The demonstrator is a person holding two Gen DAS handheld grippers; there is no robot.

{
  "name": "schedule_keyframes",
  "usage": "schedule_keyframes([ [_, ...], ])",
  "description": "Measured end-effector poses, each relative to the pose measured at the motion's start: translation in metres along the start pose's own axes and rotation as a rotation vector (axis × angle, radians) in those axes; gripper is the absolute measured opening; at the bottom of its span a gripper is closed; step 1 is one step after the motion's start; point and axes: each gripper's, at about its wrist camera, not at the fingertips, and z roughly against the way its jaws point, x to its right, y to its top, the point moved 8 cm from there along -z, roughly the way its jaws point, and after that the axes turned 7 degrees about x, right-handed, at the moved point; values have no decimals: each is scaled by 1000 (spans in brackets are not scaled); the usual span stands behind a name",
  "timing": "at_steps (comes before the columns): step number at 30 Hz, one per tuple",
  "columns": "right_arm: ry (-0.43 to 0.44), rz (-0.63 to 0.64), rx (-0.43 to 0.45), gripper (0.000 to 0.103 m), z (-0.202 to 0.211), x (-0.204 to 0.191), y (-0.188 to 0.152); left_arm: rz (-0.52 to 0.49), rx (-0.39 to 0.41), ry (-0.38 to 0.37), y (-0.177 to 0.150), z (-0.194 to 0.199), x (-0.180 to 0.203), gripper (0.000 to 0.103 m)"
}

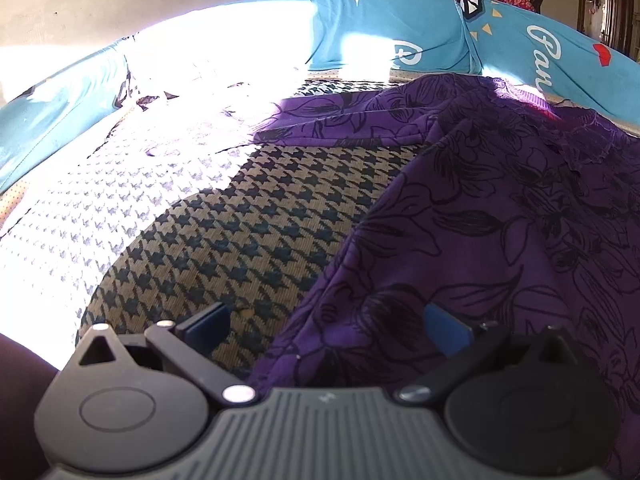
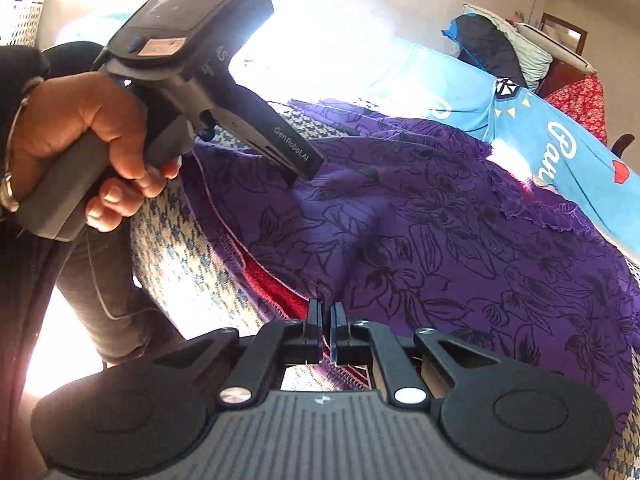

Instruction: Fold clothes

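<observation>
So the purple floral garment (image 2: 420, 216) is spread over the bed (image 1: 224, 232), which has a houndstooth cover, with a blue printed sheet (image 1: 520, 40) bunched along the far side. It's rumpled rather than flat, and a bit of red lining or another red cloth peeks out under its near-left hem in the right wrist view, can't tell which.

Right gripper (image 2: 325, 320) is pinched nearly closed right at the near hem, and it looks like it's got the purple fabric edge between its fingers. Left gripper (image 1: 324, 328) is spread wide, released, with the garment's left edge lying between its fingers; from the other camera its tip sits on the cloth further back.

My read: this is mid-fold, one edge pinched, the other about to be grabbed. Next bit needs the left one to close on that edge so both lift evenly, otherwise the slinky fabric will just sag and bunch.
</observation>
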Motion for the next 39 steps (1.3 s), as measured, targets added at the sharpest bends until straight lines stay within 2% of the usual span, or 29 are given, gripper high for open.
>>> schedule_keyframes([
  [11, 47, 11, -113, 7, -16, -7, -18, -40, -20, 16, -17, 5, 2, 103],
  [14, 111, -2, -156, 2, -18, -15, -25, -52, -20, 11, -21, 10, 3, 103],
  [17, 115, 45, -139, 2, -14, -23, -25, -59, -24, 5, -26, 13, 4, 103],
  [22, 104, -54, -78, 3, -2, -9, -14, -107, -22, 1, -33, 23, 12, 103],
  [26, 51, -147, -33, 6, 4, 10, -7, -155, -21, -4, -37, 30, 20, 103],
  [29, -23, -217, -8, 9, 7, 28, -2, -178, -27, -22, -40, 33, 29, 103],
  [31, -99, -276, 2, 18, 6, 44, -1, -180, -27, -37, -44, 33, 35, 103],
  [33, -174, -338, 7, 34, 6, 59, -2, -195, -28, -29, -43, 36, 41, 103],
  [39, -327, -508, 23, 37, 17, 96, -11, -230, 72, -80, -29, 59, 58, 103],
])
